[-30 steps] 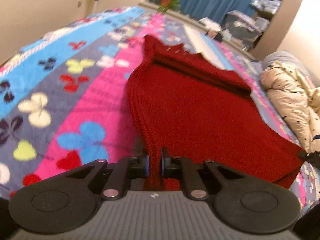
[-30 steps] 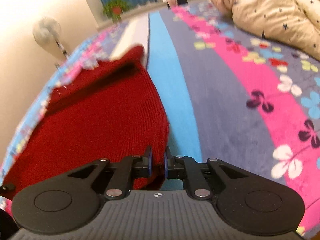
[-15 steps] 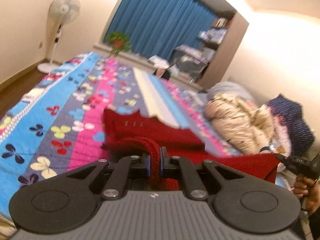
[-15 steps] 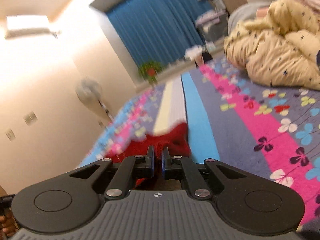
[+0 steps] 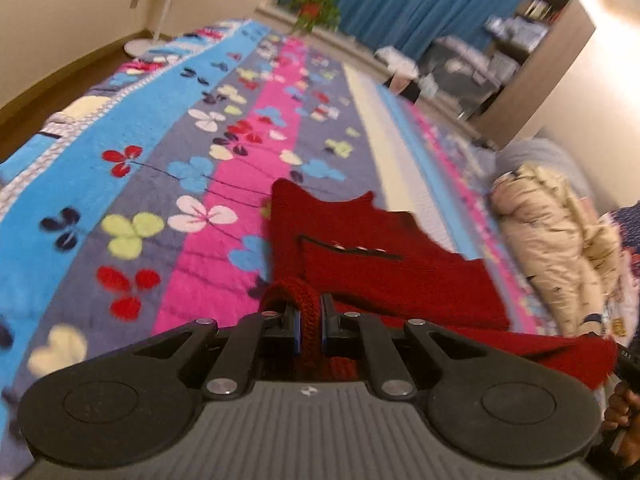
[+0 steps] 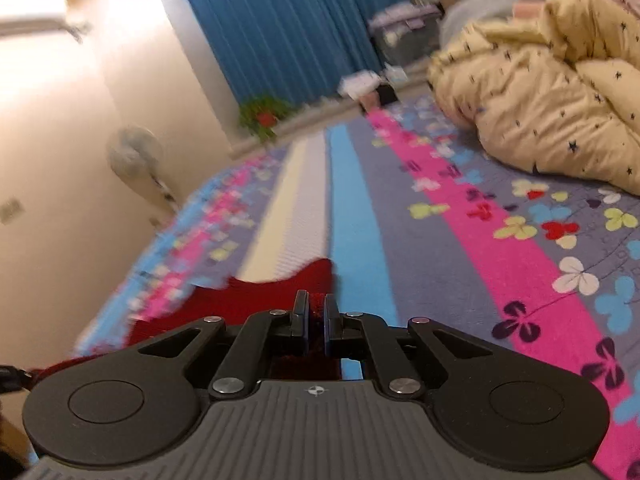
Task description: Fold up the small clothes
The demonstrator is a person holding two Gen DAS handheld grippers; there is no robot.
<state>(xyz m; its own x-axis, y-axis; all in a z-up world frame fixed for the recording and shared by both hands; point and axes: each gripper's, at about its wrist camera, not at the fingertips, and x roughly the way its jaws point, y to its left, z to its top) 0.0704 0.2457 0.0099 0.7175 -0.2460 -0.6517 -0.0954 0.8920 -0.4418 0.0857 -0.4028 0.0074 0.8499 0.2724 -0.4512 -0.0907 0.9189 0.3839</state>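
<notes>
A dark red knitted garment (image 5: pixel 384 256) lies on the flowered bedspread (image 5: pixel 168 152), its far part flat with a buttoned placket showing. My left gripper (image 5: pixel 310 330) is shut on a thick ribbed edge of it, lifted off the bed. The near hem stretches rightward to the other gripper, held by a hand (image 5: pixel 624 412) at the frame's right edge. In the right wrist view my right gripper (image 6: pixel 316 328) is shut on red knit, and the garment (image 6: pixel 256 296) spreads left and ahead, with much of it hidden behind the gripper body.
A cream star-print quilt (image 6: pixel 540 92) is bunched on the right side of the bed. Blue curtains (image 6: pixel 288 28), a potted plant (image 6: pixel 264 114) and a standing fan (image 6: pixel 136 156) line the far end. Cluttered shelves (image 5: pixel 492 60) stand past the bed.
Both grippers have lifted the near hem off the bed and carried it toward the far part. The views tilted up half a second ago, then the left one dipped toward the bed again.
</notes>
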